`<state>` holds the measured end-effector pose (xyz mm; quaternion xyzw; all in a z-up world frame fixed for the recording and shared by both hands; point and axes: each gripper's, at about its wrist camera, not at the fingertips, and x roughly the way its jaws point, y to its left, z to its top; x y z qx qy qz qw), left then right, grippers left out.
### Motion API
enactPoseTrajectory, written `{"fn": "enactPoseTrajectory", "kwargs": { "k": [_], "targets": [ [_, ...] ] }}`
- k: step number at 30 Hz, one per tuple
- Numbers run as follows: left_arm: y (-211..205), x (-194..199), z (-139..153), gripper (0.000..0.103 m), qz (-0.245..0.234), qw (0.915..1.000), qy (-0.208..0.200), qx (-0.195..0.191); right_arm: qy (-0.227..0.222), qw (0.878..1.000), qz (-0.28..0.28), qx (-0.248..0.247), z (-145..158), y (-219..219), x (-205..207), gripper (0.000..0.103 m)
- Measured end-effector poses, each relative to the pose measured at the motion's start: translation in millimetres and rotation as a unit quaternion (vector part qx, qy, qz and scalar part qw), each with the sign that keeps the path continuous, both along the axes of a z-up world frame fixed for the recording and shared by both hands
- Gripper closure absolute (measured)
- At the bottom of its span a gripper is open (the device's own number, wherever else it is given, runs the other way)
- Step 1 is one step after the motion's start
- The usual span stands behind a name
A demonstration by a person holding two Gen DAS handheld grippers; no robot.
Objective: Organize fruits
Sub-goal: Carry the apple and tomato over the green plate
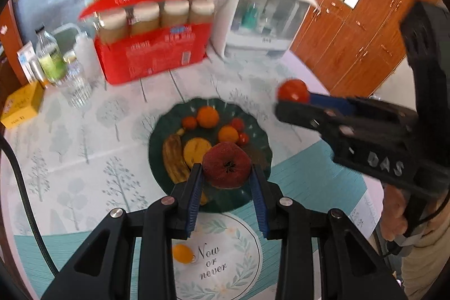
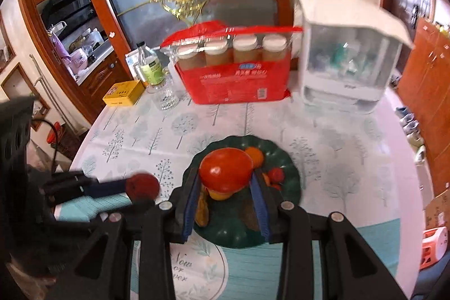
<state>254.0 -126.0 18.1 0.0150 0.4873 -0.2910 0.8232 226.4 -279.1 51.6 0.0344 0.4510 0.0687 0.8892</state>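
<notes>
My left gripper (image 1: 226, 176) is shut on a dark red apple (image 1: 226, 169) and holds it above the near edge of the dark green plate (image 1: 157, 137). My right gripper (image 2: 225, 182) is shut on a red tomato (image 2: 226, 170) above the same plate (image 2: 289, 170). The plate holds oranges (image 1: 207, 117), small tomatoes (image 1: 242, 138), a banana (image 1: 174, 159) and a yellow fruit (image 1: 197, 149). The right gripper with its tomato (image 1: 292, 91) also shows in the left wrist view, and the left gripper with its apple (image 2: 142, 185) shows in the right wrist view.
A small yellow-orange fruit (image 1: 182, 253) lies on the round "Now or never" mat (image 1: 225, 257). At the table's back stand a red pack of jars (image 1: 152, 47), a white organizer box (image 1: 261, 16), bottles (image 1: 52, 55) and a yellow box (image 1: 22, 106).
</notes>
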Motion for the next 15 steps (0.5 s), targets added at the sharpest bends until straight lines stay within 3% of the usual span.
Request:
{"fn": "enactPoseTrajectory", "kwargs": {
  "k": [7,11,15],
  "targets": [
    [-17.3,4.3,-77.8,0.071,0.0,0.9978,0.066,0.009,0.075,0.997,0.004,-0.001,-81.9,-5.2,33.6,0.067],
    [-22.7,11.2,-102.4,0.071,0.008,0.9962,0.087,0.007,0.104,0.994,0.0,-0.022,-115.8,-8.1,43.0,0.067],
    [-26.4,21.4,-116.2,0.071,0.015,0.9955,0.094,0.006,0.113,0.993,-0.001,-0.023,-129.0,-9.4,48.8,0.067]
  ]
}}
